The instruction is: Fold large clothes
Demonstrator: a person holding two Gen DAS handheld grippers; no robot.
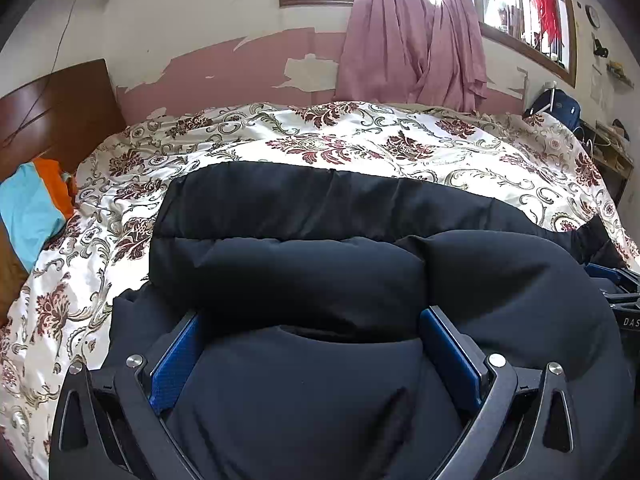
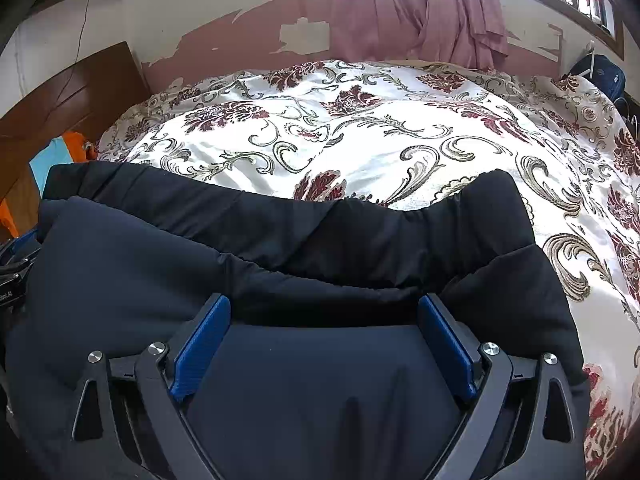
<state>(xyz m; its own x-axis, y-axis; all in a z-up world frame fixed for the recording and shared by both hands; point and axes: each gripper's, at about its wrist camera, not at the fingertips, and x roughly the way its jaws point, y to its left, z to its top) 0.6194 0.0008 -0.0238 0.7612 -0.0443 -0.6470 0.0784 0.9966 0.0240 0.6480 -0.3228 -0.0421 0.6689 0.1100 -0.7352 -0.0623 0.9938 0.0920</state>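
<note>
Left wrist view: one dark navy padded garment [image 1: 304, 248], large and quilted, lay across the near half of a bed spread [image 1: 360, 144] printed with maroon flowers and grey scrolls, its far hem running roughly parallel to the bed's far edge. A thick fold of the garment bulged between the blue pads [image 1: 176, 360] of the left gripper [image 1: 312, 344]; the jaws stood wide, and whether the pads pressed the cloth or merely flanked it could not be told. At the bed's left edge, by a brown wooden headboard [image 1: 56, 108], lay an orange and turquoise cloth [image 1: 32, 204]. Beyond the far edge stood a wall with peeling pink paint [image 1: 224, 68], a mauve curtain [image 1: 412, 44] hanging under a bright window, and at the far right corner a dark blue bag [image 1: 556, 106]. Right wrist view: the same garment [image 2: 280, 240] filled the near part of the bed, its far hem rumpled and sagging toward the middle, with the patterned spread [image 2: 360, 132] bare beyond it. The right gripper [image 2: 324, 340] had its jaws set wide apart, blue pads [image 2: 200, 348] on either side of a smooth panel of the fabric, not visibly pinching it. Part of the other tool showed at the garment's left edge.
</note>
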